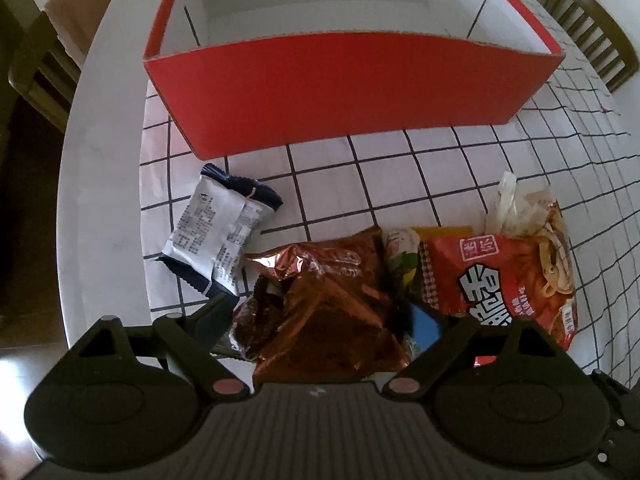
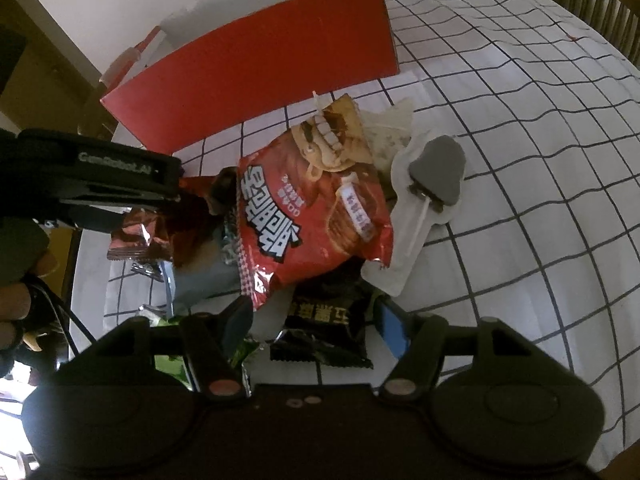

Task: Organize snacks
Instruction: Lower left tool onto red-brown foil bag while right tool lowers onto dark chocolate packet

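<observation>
A red cardboard box (image 1: 352,88) with a white inside stands open at the back of the table; it also shows in the right wrist view (image 2: 256,68). A pile of snack packets lies in front of it. My left gripper (image 1: 320,320) is open, its fingers on either side of a copper foil packet (image 1: 328,304). A white and navy packet (image 1: 216,236) lies to its left, a red noodle bag (image 1: 504,276) to its right. My right gripper (image 2: 316,324) is open over a black packet (image 2: 324,320), below the red noodle bag (image 2: 308,216). The left gripper (image 2: 100,176) shows at the left.
The round table wears a white cloth with a dark grid (image 2: 520,160). A clear packet with a grey lollipop (image 2: 436,172) lies right of the pile. Green packets (image 2: 168,360) lie at the lower left. Wooden chairs (image 1: 592,28) stand around the table.
</observation>
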Available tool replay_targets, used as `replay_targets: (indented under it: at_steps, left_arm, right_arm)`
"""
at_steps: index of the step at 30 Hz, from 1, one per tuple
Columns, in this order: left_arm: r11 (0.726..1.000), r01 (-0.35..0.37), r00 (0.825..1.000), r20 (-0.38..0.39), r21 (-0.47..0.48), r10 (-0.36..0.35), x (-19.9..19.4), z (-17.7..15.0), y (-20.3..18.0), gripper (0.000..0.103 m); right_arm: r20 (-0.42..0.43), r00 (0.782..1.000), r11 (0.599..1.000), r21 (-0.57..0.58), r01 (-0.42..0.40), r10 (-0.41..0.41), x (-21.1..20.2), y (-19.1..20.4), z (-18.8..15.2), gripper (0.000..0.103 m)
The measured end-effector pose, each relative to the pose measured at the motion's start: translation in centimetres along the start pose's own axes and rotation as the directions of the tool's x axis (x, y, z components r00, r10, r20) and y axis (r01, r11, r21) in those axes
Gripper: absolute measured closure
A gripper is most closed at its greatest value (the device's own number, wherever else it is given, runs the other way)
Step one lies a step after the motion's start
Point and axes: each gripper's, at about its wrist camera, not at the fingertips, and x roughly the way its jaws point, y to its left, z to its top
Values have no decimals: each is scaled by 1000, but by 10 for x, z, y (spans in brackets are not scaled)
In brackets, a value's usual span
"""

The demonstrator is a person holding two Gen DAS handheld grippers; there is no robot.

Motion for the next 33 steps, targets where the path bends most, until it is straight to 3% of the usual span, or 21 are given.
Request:
replay_targets:
  at_steps: [11,13,15,24,33]
  left_arm:
    - [1000,-7,1000,9,7,7,-4,0,-1,39]
    - [1000,-1,1000,12,0,1,-6,-1,0,41]
    - [1000,-1,1000,19,-4,2,-7,-2,1,49]
    - [999,17,999,43,-44,-16,-15,-1,8,57]
    - [995,54,996,70,-87,-48,-31,-7,22,59]
  right_arm:
    - [12,999,999,-6,42,-42,-3,-3,-1,62]
    - [12,999,999,-3,36,-36,-4,-5,-2,64]
    - [15,999,999,-11,36,-36,-5,-5,-2,65]
    - [24,999,1000,3,28,-28,-17,-11,-7,69]
    - [78,997,999,34,1,-3,-43,-24,-13,69]
